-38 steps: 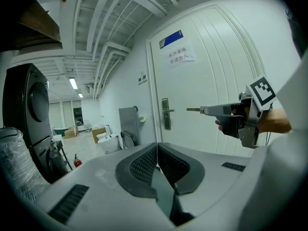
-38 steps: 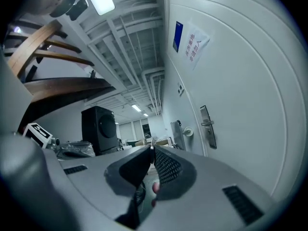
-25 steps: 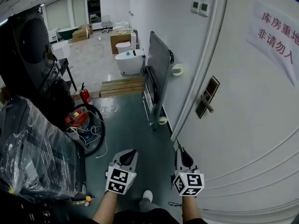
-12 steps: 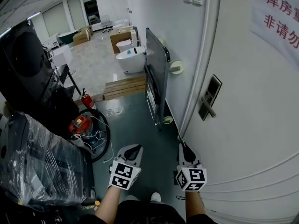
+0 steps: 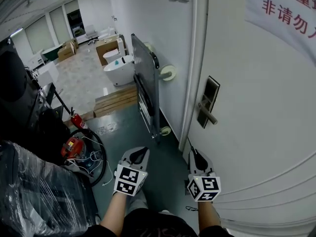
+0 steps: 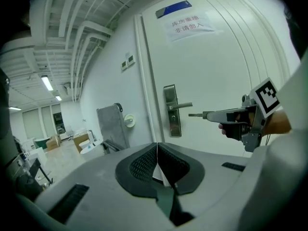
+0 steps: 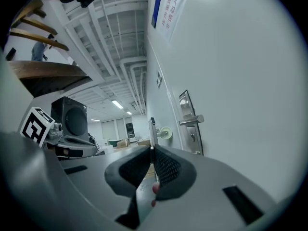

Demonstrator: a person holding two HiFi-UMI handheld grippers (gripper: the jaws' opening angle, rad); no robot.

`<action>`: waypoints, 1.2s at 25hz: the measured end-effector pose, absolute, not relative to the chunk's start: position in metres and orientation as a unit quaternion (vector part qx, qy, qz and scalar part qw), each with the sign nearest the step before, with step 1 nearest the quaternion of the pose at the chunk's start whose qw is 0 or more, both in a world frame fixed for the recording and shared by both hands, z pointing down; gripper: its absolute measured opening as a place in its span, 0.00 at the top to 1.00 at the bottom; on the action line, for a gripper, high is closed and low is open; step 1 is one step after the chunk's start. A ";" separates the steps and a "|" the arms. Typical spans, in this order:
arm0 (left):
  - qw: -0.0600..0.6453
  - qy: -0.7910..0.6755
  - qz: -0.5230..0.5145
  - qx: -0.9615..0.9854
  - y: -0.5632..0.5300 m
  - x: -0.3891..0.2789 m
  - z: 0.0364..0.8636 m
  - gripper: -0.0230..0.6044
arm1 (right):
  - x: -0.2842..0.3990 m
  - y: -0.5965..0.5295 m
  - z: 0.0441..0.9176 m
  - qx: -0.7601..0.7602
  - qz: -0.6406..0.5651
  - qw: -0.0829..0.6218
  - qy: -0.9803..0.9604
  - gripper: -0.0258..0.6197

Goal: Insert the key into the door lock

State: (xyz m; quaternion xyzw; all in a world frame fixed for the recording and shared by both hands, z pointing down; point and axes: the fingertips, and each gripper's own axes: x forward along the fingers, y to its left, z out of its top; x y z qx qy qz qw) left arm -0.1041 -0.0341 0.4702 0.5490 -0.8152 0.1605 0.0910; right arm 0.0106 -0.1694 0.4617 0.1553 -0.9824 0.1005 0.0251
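Item, my right gripper (image 7: 152, 149): jaws clamped on the key (image 7: 152, 128), blade projecting ahead. Item, door lock (image 7: 191, 129): on the door, ahead and right of the key tip, apart from it. Item, my left gripper (image 6: 157, 147): jaws together, empty.

front: open air up to door lock (image 5: 211, 90) | right: door (image 5: 266, 122) close | left far: upright panel (image 5: 145, 78) | left near: wrapped load (image 5: 34, 191) blocks

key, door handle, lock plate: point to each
key (image 7: 152, 130), right gripper view, blade above the jaws
door handle (image 5: 210, 116), head view, middle of the lever
lock plate (image 6: 170, 94), left gripper view, upper part of the plate
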 end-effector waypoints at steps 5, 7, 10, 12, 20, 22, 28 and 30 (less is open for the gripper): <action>0.095 -0.792 0.144 0.586 -0.069 -0.124 0.484 0.94 | 0.002 -0.190 0.471 0.192 0.102 0.029 -0.976 0.84; 0.097 -0.779 0.146 0.602 -0.081 -0.135 0.487 0.94 | -0.006 -0.197 0.472 0.208 0.106 0.031 -0.972 0.84; 0.101 -0.762 0.141 0.624 -0.100 -0.155 0.491 0.94 | -0.022 -0.206 0.474 0.231 0.113 0.037 -0.966 0.84; 0.108 -0.749 0.140 0.638 -0.112 -0.168 0.495 0.94 | -0.033 -0.211 0.477 0.247 0.116 0.045 -0.961 0.84; 0.115 -0.683 0.144 0.707 -0.165 -0.219 0.506 0.94 | -0.063 -0.237 0.483 0.340 0.143 0.053 -0.928 0.84; 0.113 -0.665 0.149 0.723 -0.177 -0.229 0.504 0.94 | -0.063 -0.240 0.481 0.365 0.156 0.046 -0.917 0.84; 0.105 -0.606 0.142 0.775 -0.226 -0.229 0.492 0.94 | -0.056 -0.244 0.474 0.437 0.212 -0.004 -0.874 0.84; 0.096 -0.577 0.146 0.798 -0.241 -0.216 0.487 0.94 | -0.050 -0.243 0.473 0.459 0.233 -0.028 -0.857 0.84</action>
